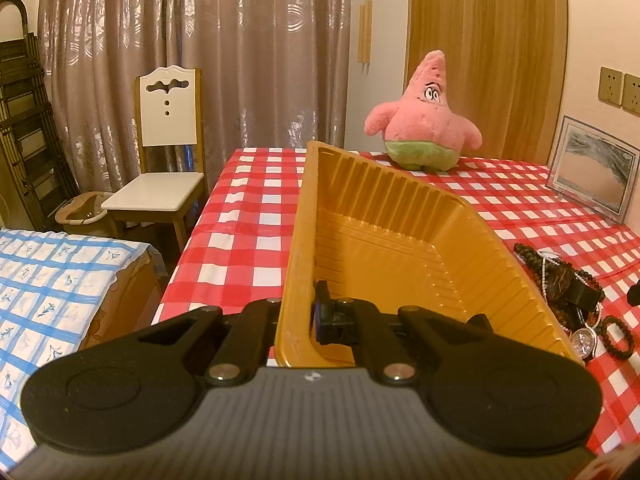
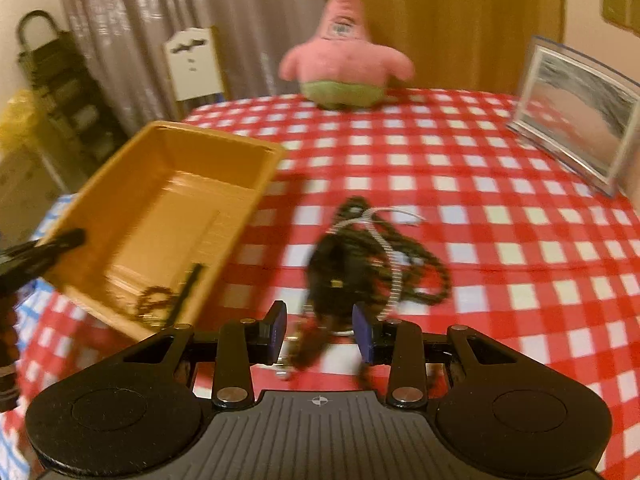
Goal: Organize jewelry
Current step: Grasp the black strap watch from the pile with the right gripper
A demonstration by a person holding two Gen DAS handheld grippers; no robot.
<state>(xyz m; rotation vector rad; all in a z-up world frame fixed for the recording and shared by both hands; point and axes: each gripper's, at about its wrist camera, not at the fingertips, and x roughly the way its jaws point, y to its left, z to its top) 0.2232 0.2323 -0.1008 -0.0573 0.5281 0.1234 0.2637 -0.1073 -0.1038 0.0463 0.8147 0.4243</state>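
Two grippers work: the left gripper (image 1: 298,320) clamps the tray (image 1: 384,240) rim at the tabletop's (image 2: 460,152) left edge, the right gripper (image 2: 320,330) hangs released over tangled jewelry (image 2: 360,264).

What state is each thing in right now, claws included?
Left claw: shut on the tray's near wall.
Gold tray: held tilted at the table edge, a beaded bracelet inside.
Right claw: open, over the jewelry pile.
Jewelry pile: loose and tangled on the checked tablecloth.
Plush star: upright.
Picture frame: standing.
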